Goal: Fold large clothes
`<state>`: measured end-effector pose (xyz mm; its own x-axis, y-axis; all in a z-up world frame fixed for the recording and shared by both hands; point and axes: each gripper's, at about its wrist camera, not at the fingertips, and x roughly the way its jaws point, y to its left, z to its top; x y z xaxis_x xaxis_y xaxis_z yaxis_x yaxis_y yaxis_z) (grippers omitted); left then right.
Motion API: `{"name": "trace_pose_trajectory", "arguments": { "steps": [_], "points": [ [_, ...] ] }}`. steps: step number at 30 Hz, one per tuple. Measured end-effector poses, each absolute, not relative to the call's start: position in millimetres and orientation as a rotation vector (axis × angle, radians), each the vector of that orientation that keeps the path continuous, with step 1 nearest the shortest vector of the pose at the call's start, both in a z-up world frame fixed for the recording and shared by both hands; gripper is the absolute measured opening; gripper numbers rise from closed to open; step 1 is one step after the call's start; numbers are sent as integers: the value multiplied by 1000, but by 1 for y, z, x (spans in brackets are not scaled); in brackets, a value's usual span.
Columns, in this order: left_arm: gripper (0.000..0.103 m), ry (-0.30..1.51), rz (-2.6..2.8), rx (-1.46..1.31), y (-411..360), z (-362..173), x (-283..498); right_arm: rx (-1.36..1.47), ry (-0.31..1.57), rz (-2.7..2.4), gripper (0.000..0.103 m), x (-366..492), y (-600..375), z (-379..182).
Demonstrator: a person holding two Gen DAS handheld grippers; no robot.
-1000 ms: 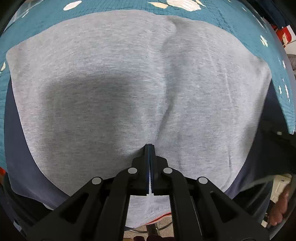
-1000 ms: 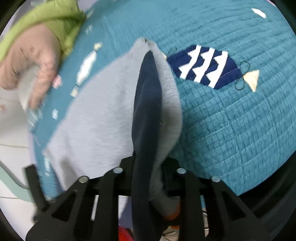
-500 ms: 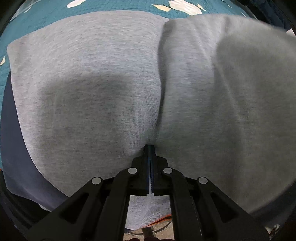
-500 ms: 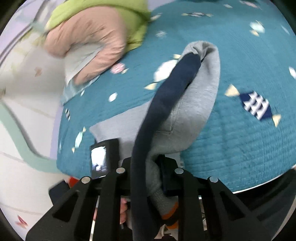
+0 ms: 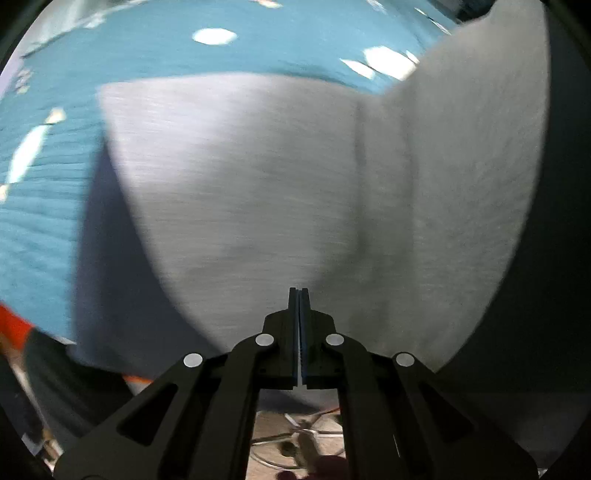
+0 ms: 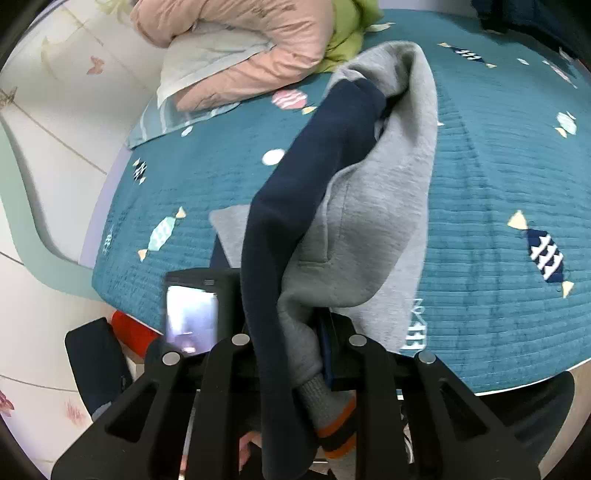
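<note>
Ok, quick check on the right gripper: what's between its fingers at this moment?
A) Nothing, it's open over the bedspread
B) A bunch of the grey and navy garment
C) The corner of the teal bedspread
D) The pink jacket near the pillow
B: in the right wrist view the right gripper is shut on a bunched part of the grey and navy garment, lifted above the teal bedspread; the pink jacket lies far back, untouched.

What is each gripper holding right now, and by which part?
The right gripper is shut on the grey and navy sweatshirt near its orange-striped ribbed cuff. The left gripper is shut; whether it pinches the sweatshirt's near edge cannot be told.
</note>
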<state>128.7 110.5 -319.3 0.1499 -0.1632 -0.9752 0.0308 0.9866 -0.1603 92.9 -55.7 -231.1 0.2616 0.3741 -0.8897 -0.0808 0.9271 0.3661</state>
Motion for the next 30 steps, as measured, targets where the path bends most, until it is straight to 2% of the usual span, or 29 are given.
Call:
{"name": "trace_pose_trajectory", "arguments": {
  "steps": [10,18,21,23,25,28,30],
  "points": [
    [3,1345,65,-86,239,-282,100,194,1375,411,17,110,24,-263],
    [3,1349,166,-121,276,-269,99,149,1459,400,18,133,79,-315],
    [3,1373,200,-112,289,-277,93,157,1492,394,25,138,94,-335],
    [3,1392,203,-121,292,-290,94,177,1496,434,37,138,102,-338],
    [3,1414,210,-141,294,-301,94,266,1513,548,44,136,109,-338],
    [3,1428,226,-168,301,-308,93,491,1602,753,42,130,118,-344],
    [3,1425,240,-181,304,-307,91,443,1604,741,42,126,119,-341]
  ]
}}
